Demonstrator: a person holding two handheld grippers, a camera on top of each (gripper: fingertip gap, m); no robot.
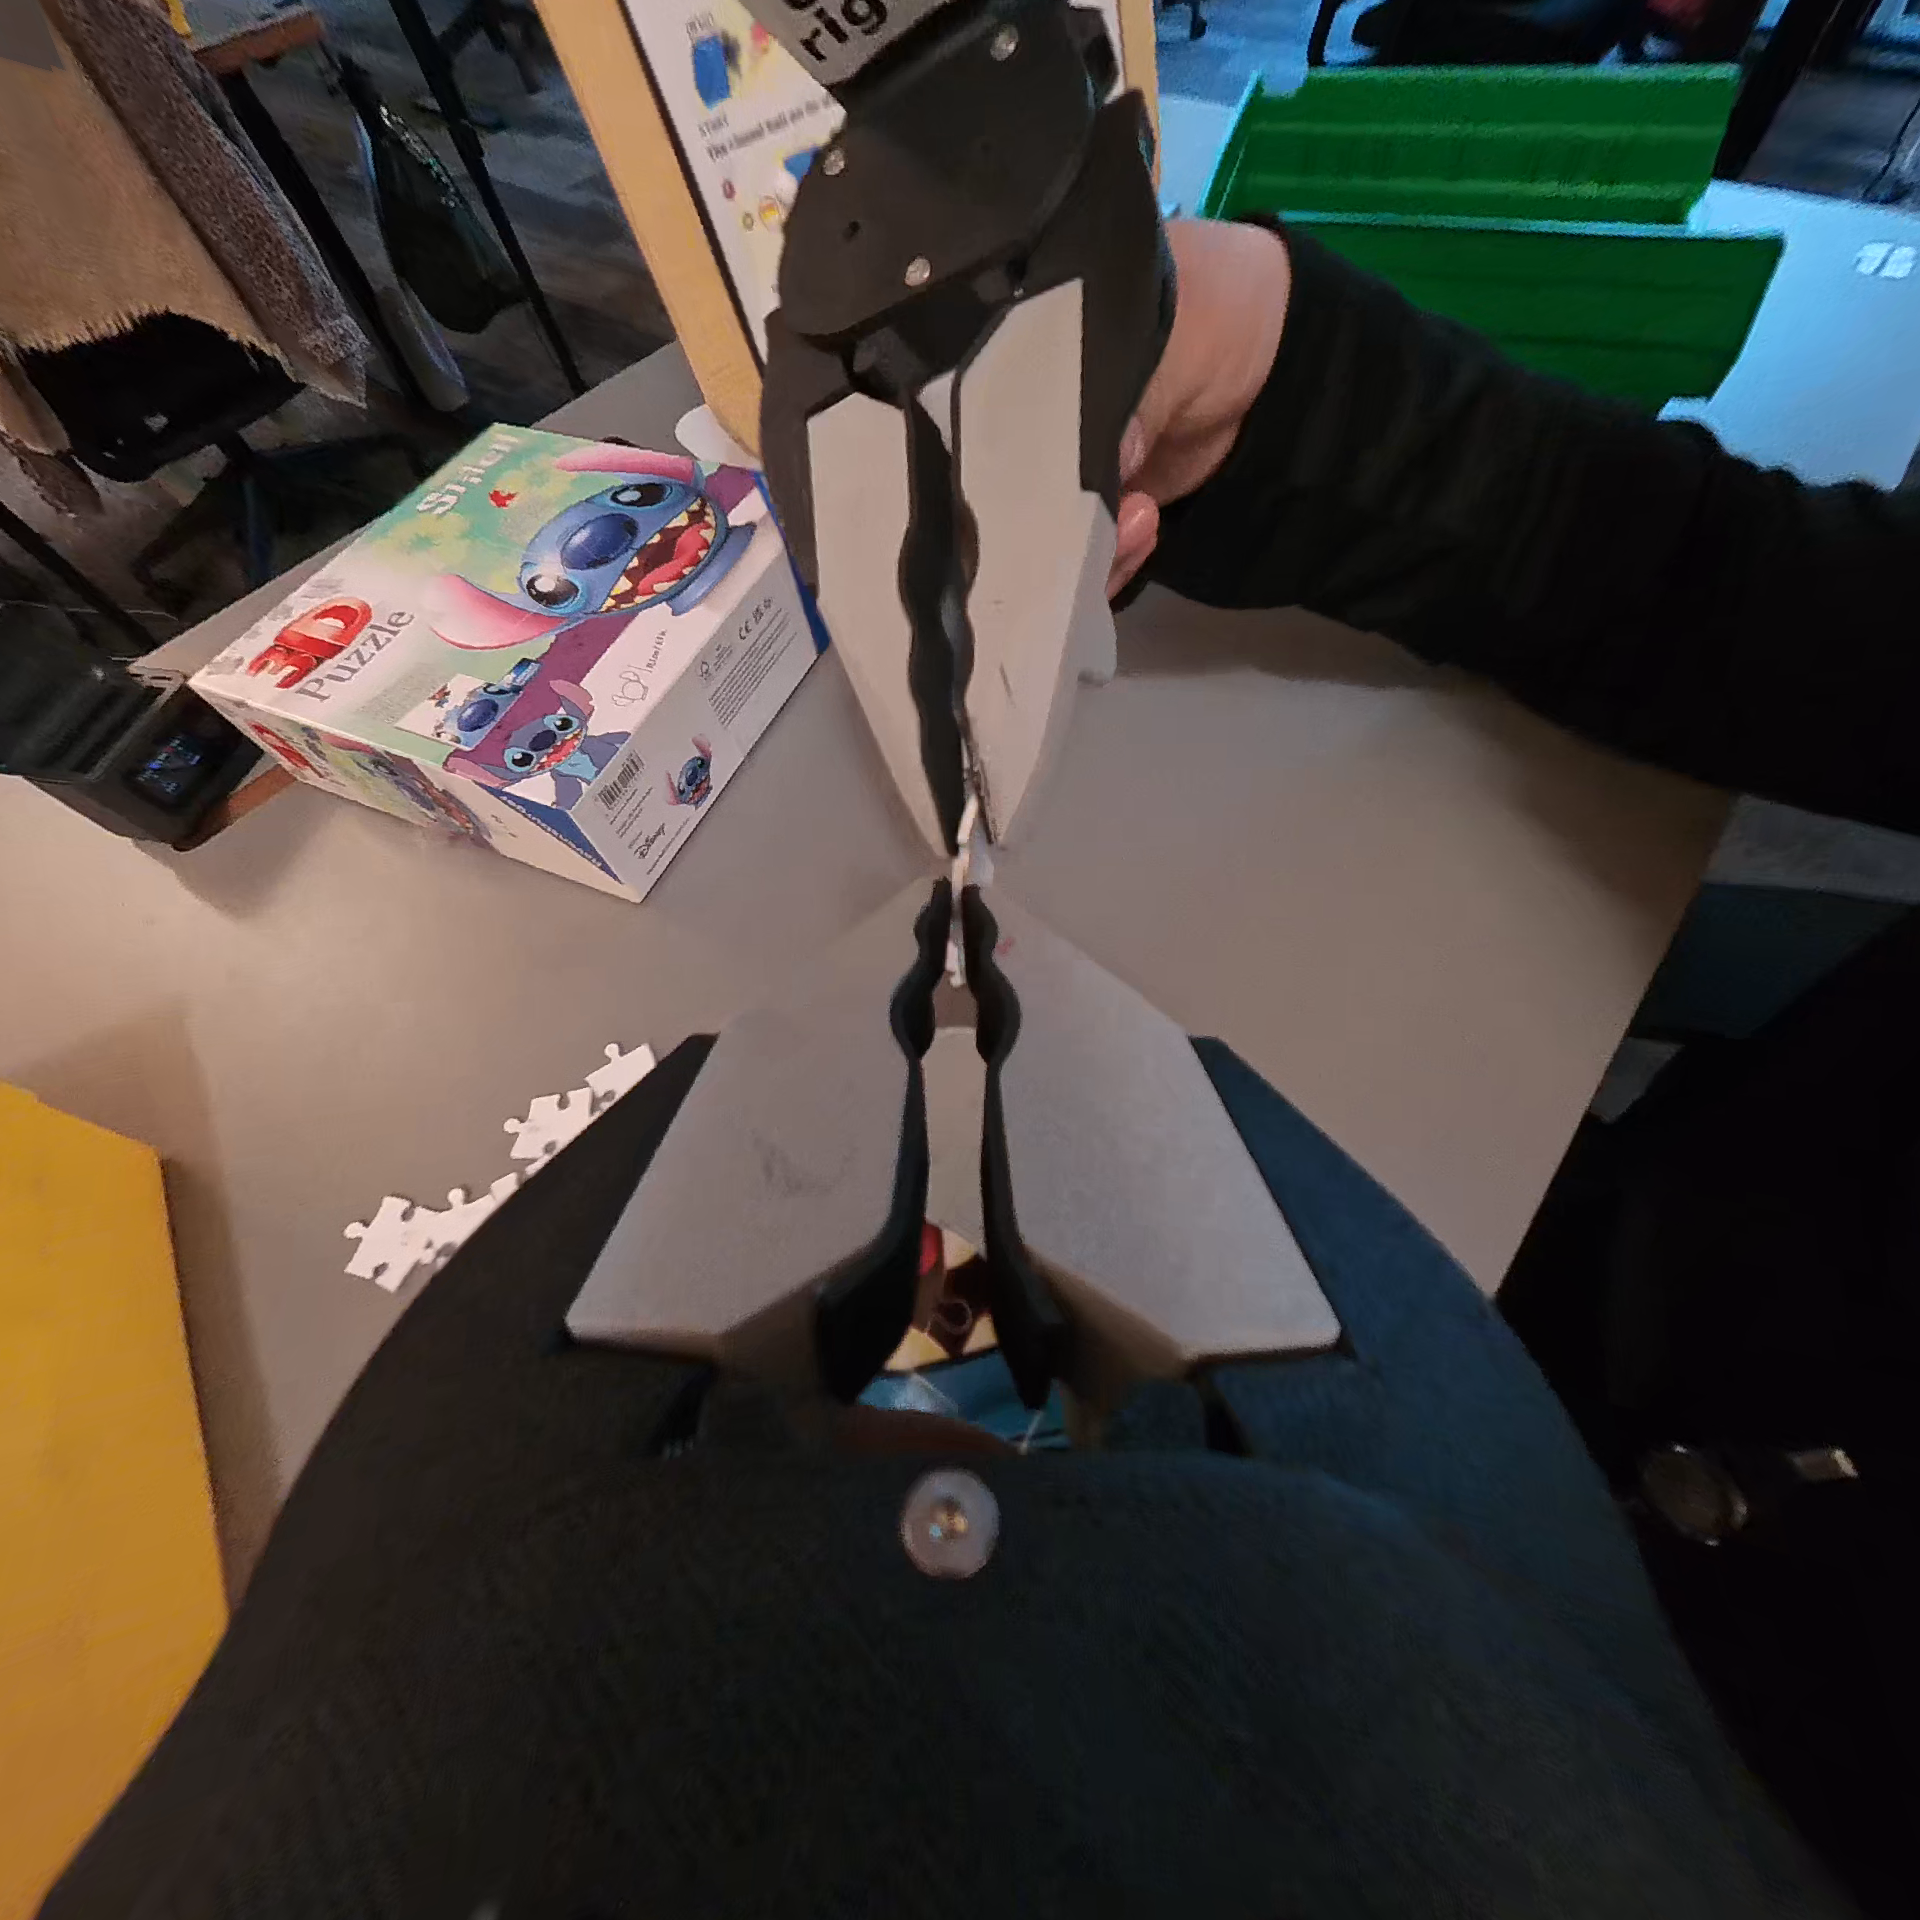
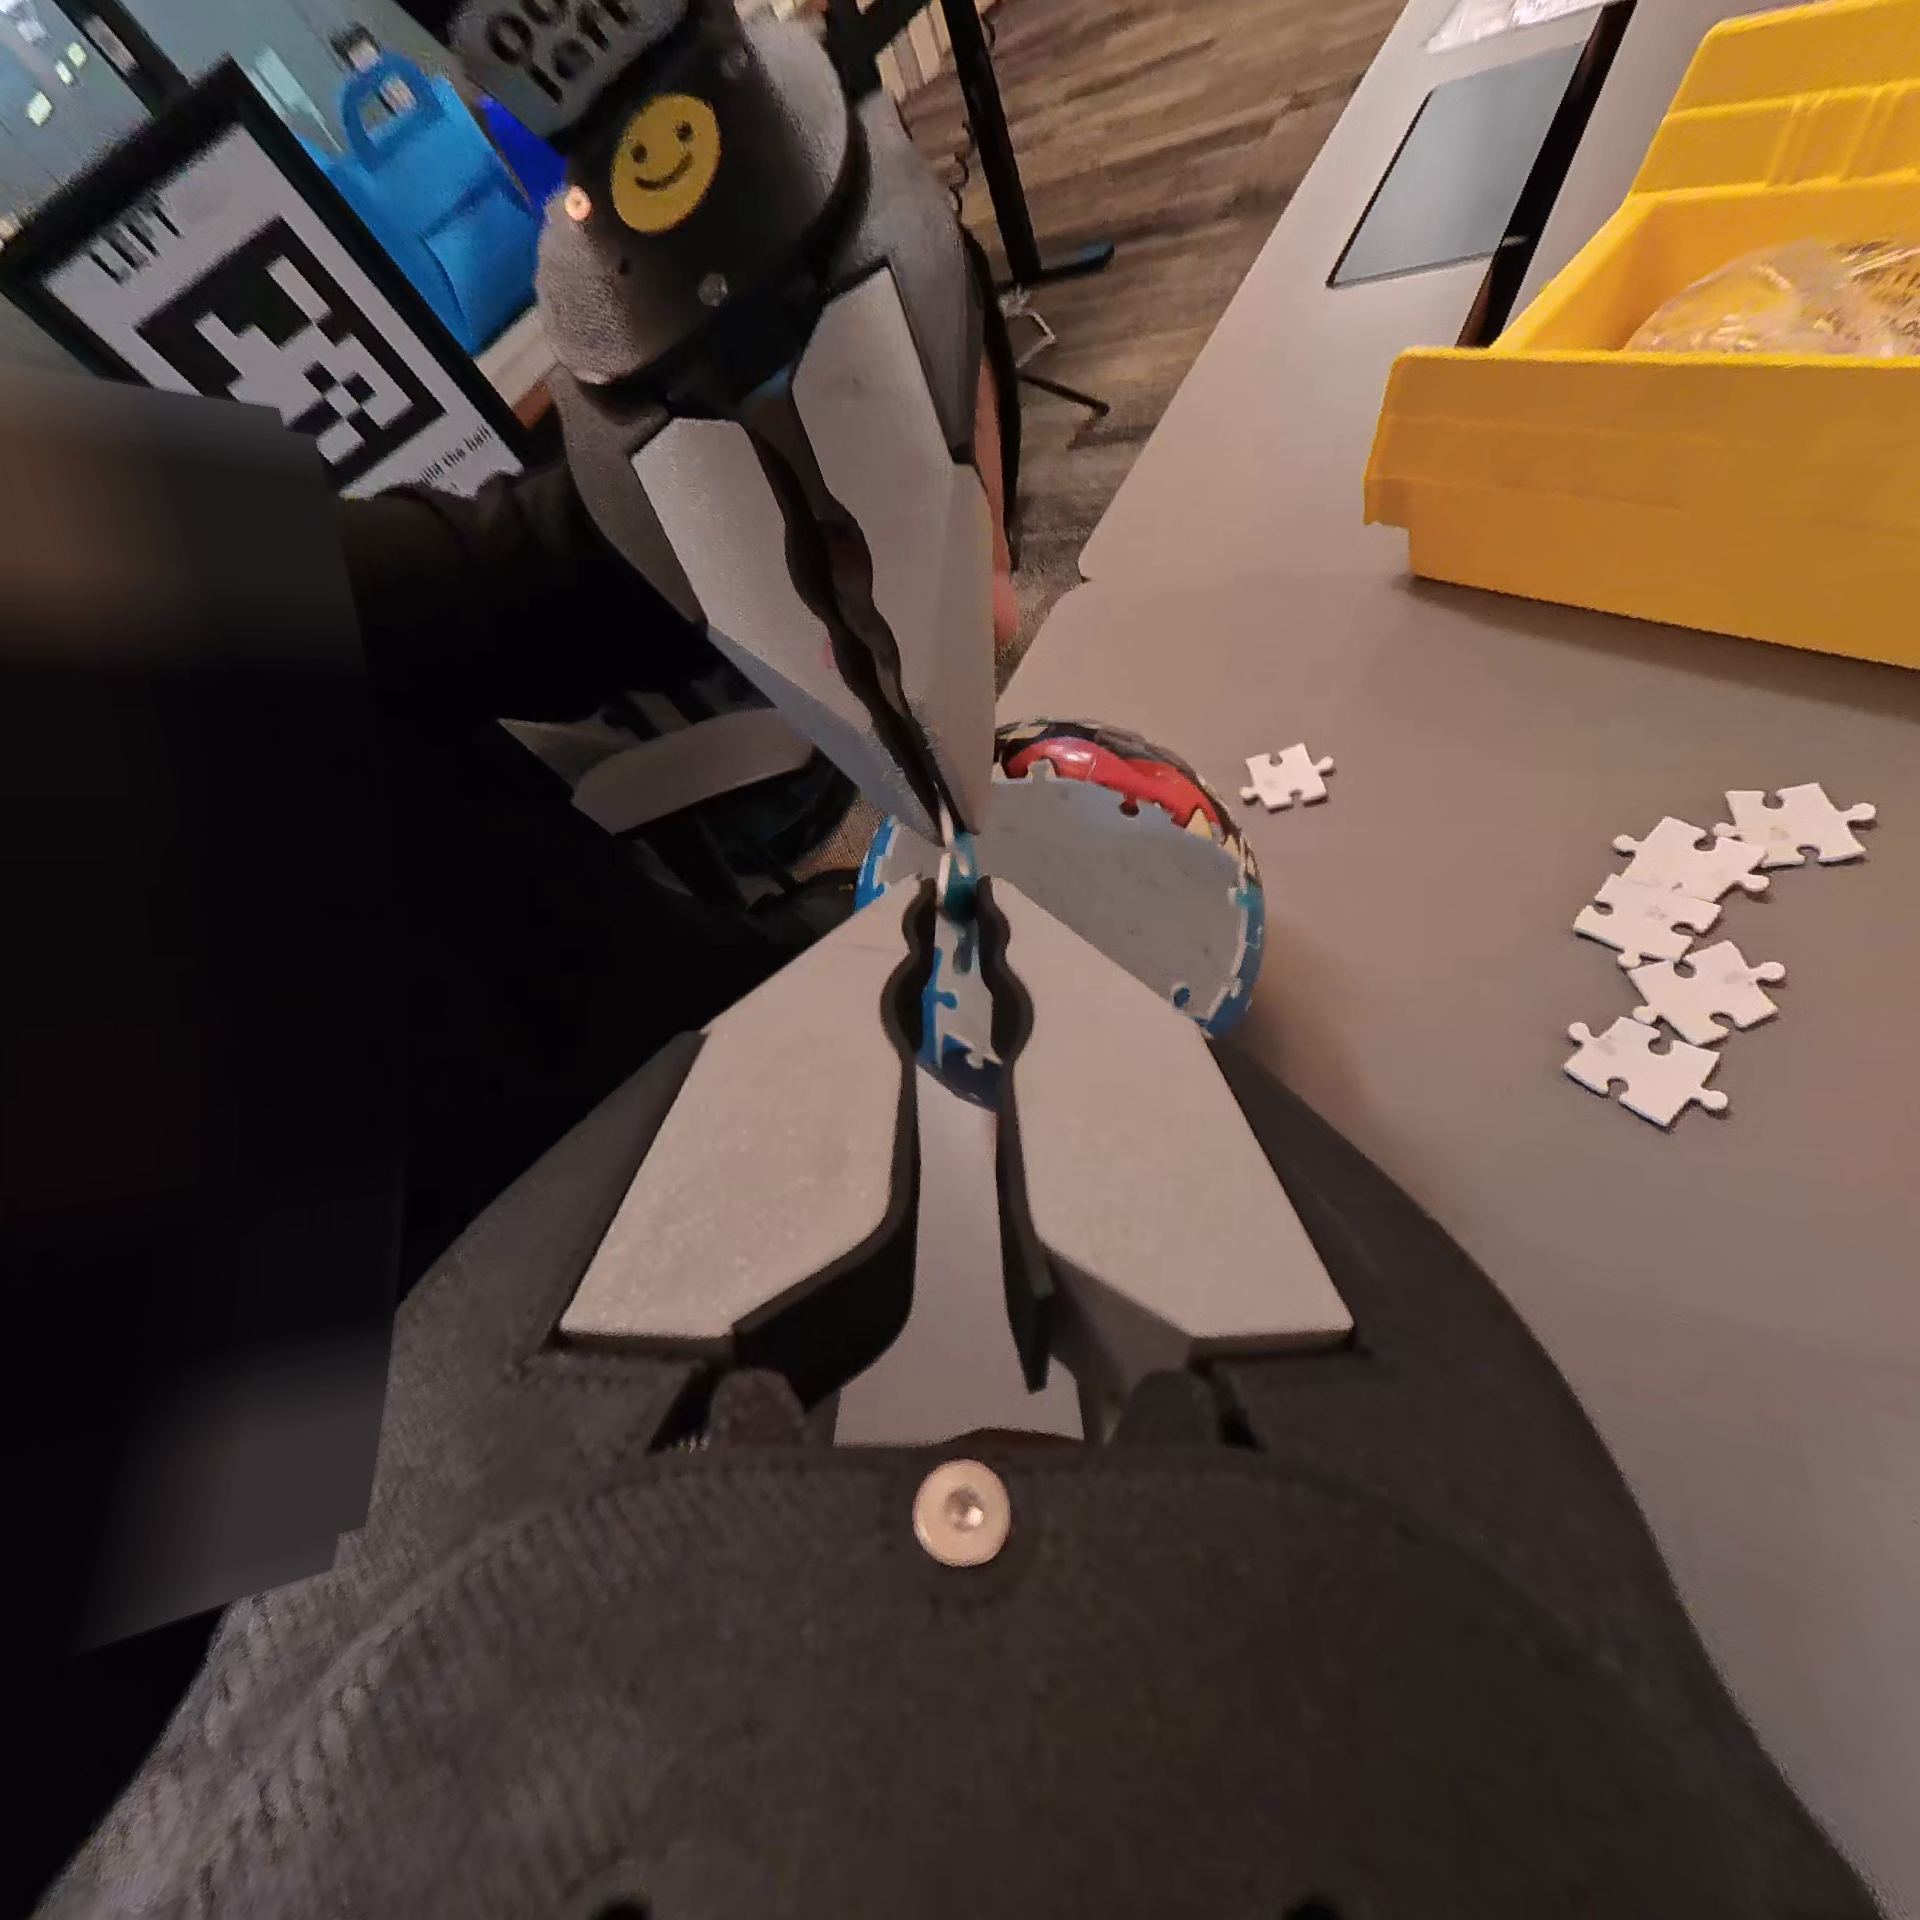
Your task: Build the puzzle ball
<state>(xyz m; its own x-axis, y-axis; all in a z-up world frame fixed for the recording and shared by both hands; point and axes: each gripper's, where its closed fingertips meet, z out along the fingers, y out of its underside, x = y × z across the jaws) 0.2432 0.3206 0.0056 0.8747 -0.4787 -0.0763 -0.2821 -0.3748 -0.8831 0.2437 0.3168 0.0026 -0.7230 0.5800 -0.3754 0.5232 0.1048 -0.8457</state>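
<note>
My left gripper (image 1: 953,906) and right gripper (image 2: 956,902) meet tip to tip above the grey table (image 1: 1299,935). Each is shut on a small puzzle piece: white in the left wrist view (image 1: 971,847), blue in the right wrist view (image 2: 956,977). The pieces touch between the tips; I cannot tell whether they are locked together. The right gripper (image 1: 971,821) comes in from above in the left wrist view, and the left gripper (image 2: 951,821) does so in the right wrist view. The partly built puzzle ball (image 2: 1132,894), an open shell, grey inside and red and blue outside, sits on the table behind the tips.
Several loose white pieces (image 2: 1683,935) lie right of the ball, one piece (image 2: 1286,777) apart; they also show in the left wrist view (image 1: 499,1174). A yellow bin (image 2: 1662,436) stands beyond them. The puzzle box (image 1: 520,644), a propped instruction sheet (image 1: 707,156) and a green bin (image 1: 1507,208) stand farther off. Left and right tips are no more than a few centimetres apart.
</note>
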